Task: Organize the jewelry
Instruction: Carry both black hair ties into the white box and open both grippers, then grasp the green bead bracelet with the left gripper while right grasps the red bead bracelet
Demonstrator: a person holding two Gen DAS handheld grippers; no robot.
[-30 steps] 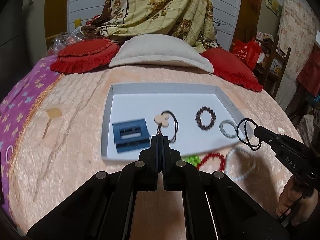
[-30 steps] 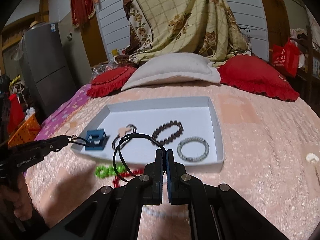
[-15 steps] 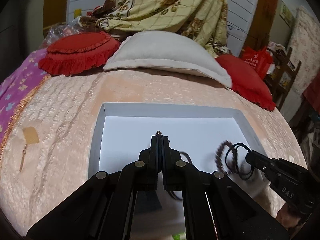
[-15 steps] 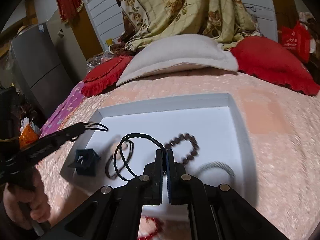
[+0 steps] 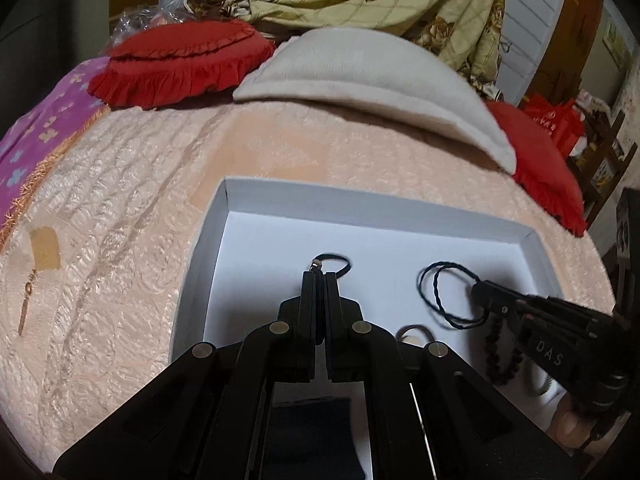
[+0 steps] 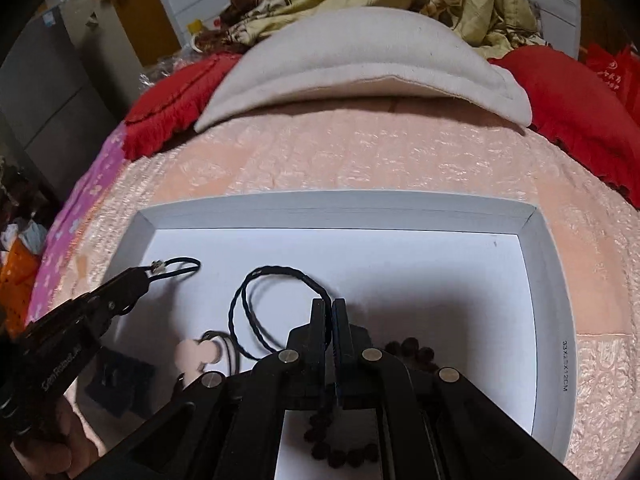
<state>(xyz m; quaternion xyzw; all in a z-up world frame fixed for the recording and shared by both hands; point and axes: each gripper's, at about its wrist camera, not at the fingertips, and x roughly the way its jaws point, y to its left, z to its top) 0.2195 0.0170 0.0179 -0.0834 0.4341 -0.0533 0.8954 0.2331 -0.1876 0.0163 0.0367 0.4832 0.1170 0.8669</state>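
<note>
Holding: left tongs (image 5: 319,276) clamp a black cord (image 5: 336,261)
Right tongs (image 6: 333,305): clamp twisted cord (image 6: 256,304), tray's (image 6: 544,280) 6 o'clock

A shallow tray (image 6: 544,280) is set on a bedspread (image 6: 360,160), with a pillow (image 6: 360,60) behind it and a cushion at each side of that pillow. Over the tray's left part a small cord loop (image 6: 182,266) is held at the tip of the left gripper (image 5: 319,276); to its right a twisted cord (image 6: 272,304) is held by the right gripper (image 6: 332,304). A bead bracelet (image 6: 412,354) is laid in the tray beneath the right gripper, and a small box (image 6: 120,384) near the tray's front left corner.
</note>
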